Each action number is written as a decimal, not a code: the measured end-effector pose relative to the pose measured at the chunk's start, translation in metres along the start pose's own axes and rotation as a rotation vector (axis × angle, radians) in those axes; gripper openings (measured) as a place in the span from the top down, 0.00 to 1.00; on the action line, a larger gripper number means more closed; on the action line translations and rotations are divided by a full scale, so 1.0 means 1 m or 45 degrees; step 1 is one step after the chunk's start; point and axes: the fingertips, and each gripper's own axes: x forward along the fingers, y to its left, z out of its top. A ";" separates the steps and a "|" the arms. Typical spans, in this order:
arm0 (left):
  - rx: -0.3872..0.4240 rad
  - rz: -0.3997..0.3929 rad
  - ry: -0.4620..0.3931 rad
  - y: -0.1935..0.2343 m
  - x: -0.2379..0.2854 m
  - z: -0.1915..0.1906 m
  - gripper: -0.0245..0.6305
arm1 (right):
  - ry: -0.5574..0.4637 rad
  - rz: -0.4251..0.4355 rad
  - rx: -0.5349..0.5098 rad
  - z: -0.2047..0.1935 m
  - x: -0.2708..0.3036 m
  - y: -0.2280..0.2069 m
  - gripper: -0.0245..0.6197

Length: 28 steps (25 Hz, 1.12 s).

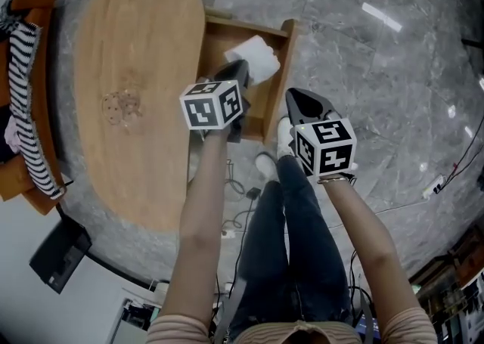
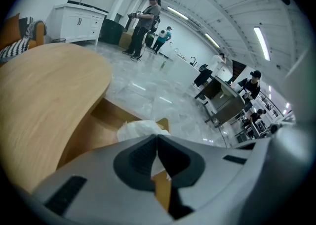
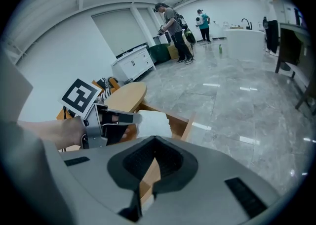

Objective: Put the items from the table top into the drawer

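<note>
The oval wooden table (image 1: 136,93) has its drawer (image 1: 219,36) pulled out to the right. A white soft bundle (image 1: 257,57) lies inside the drawer. My left gripper (image 1: 234,70) hangs over the drawer right beside the bundle, jaws shut with nothing between them. The left gripper view shows the shut tips (image 2: 157,136) just in front of the bundle (image 2: 138,129). My right gripper (image 1: 293,96) is near the drawer's front panel (image 1: 274,85), also shut and empty. In the right gripper view its tips (image 3: 154,138) point at the bundle (image 3: 153,122) and the left gripper (image 3: 106,120).
A faint round mark (image 1: 121,106) shows on the tabletop. A chair with striped cloth (image 1: 26,108) stands at the table's left. Cables (image 1: 242,191) lie on the marble floor by the person's legs. People (image 2: 143,26) and white cabinets (image 2: 79,21) are far behind.
</note>
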 end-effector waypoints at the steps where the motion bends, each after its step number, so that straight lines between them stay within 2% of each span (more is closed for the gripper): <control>1: 0.011 -0.005 0.015 0.000 0.004 -0.001 0.93 | 0.002 -0.001 0.002 0.001 0.002 -0.003 0.95; 6: 0.103 -0.035 0.107 0.001 0.022 -0.004 0.93 | 0.022 -0.005 0.026 0.000 0.012 -0.012 0.95; 16: 0.361 -0.079 0.328 0.007 0.056 -0.011 0.93 | 0.052 0.015 0.059 -0.007 0.030 -0.014 0.95; 22: 0.424 -0.104 0.417 0.009 0.070 -0.017 0.93 | 0.077 0.019 0.064 -0.012 0.035 -0.016 0.95; 28: 0.512 -0.086 0.479 0.017 0.080 -0.018 0.93 | 0.088 0.014 0.074 -0.013 0.042 -0.020 0.95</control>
